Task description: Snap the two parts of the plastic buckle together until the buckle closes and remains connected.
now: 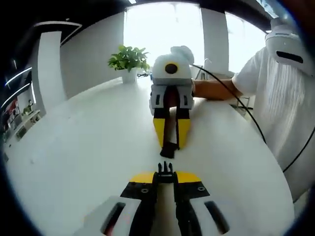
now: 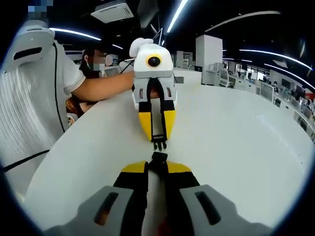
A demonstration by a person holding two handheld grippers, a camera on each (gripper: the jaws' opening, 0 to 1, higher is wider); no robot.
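Buckle halves apart, facing tip to tip above the desk [image 1: 74, 147] | left claw [image 1: 165, 176] clamped on pronged half [image 1: 165, 169] | right claw [image 2: 157, 166] clamped on socket half [image 2: 158, 158] | potted plant [image 1: 129, 61] at desk's far edge | no legible writing

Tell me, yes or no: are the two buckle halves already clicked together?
No, in the right gripper view a gap of white table separates the pronged half from the socket half.

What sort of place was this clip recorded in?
Probably an open-plan office: a large white table with a small potted green plant, long ceiling strip lights, and rows of desks behind.
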